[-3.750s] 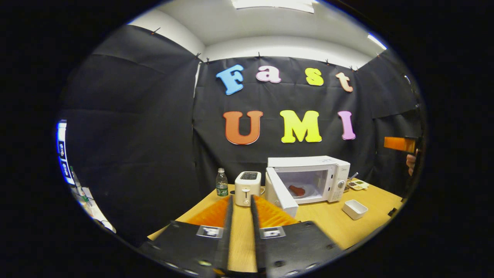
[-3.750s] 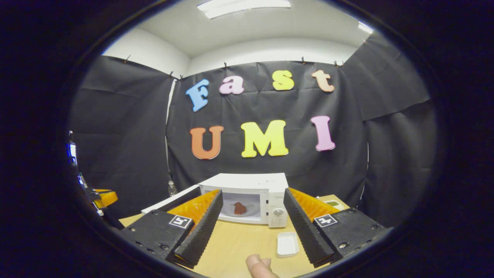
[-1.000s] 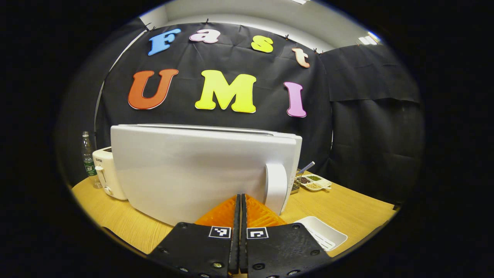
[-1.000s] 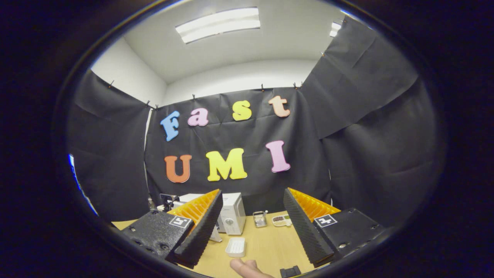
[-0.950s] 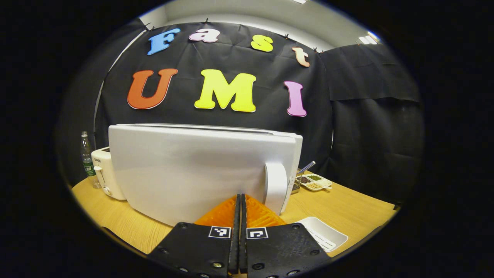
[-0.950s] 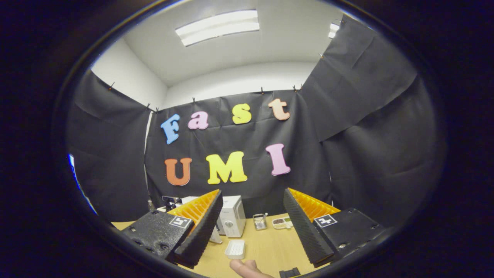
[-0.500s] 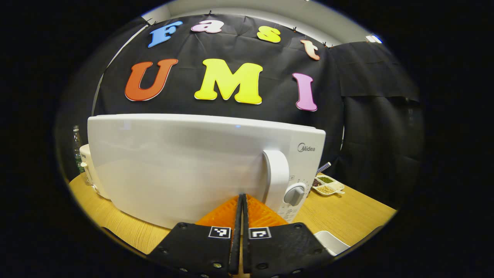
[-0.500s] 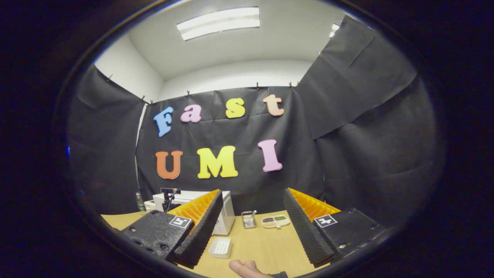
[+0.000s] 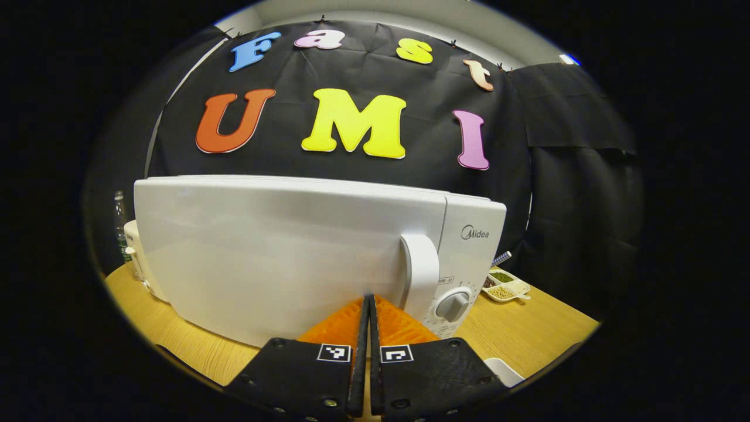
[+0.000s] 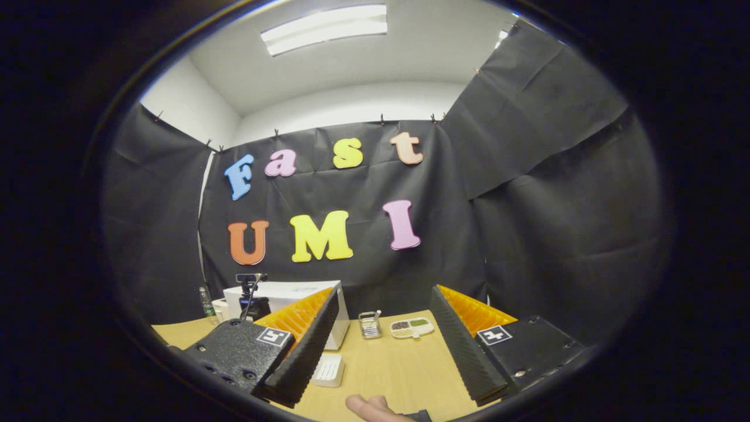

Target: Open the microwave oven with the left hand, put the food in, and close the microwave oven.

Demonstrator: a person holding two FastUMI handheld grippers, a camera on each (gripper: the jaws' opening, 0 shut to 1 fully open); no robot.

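- Left gripper (image 9: 368,305): fingers pressed together, tips at the microwave (image 9: 281,252) door, just beside its handle (image 9: 419,275).
- Right gripper (image 10: 384,328): spread wide above bare table (image 10: 398,369).

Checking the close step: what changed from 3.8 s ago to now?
The microwave door swung from open to closed, pushed by the shut left gripper, which moved in close. The right gripper pulled back from the microwave, jaws unchanged: open, empty. The white tray stayed put.

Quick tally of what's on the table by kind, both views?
Appliances: 2 – microwave oven, toaster
Bottles: 1 – bottle
Dishes: 3 – white tray, divided dish, clear box
Total: 6
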